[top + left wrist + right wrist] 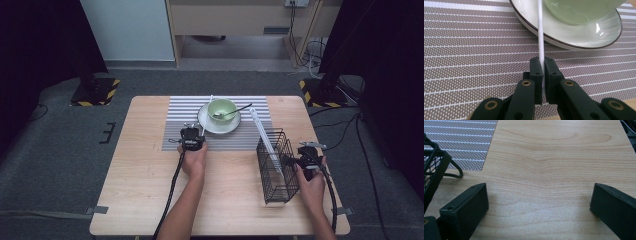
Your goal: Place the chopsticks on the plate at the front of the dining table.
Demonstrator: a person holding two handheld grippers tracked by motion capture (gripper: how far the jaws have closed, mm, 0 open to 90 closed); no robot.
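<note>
- Left gripper (541, 75) low over the striped mat (469, 55), jaws pressed together, pinching a thin white stick (540, 37), perhaps a chopstick.
- Stick gripped at the near end; far part lying over the rim of the white plate (579, 40), close beside the green bowl (579, 12).
- Good to keep the pinch firm and centred on the pads, because so thin a stick probably turns or slips easily.
- Better to lift straight up first, then carry away, so as not to knock the plate or bowl.
- Right gripper (536, 202) on the bare wood table (554, 157), jaws spread wide, nothing between them, just beside the black wire basket (277, 165).
- Another white stick (265, 140) already leaning in the basket; probably the place for this one too.
- Farther off, a spoon (232, 112) resting in the bowl; to be left alone for now.
</note>
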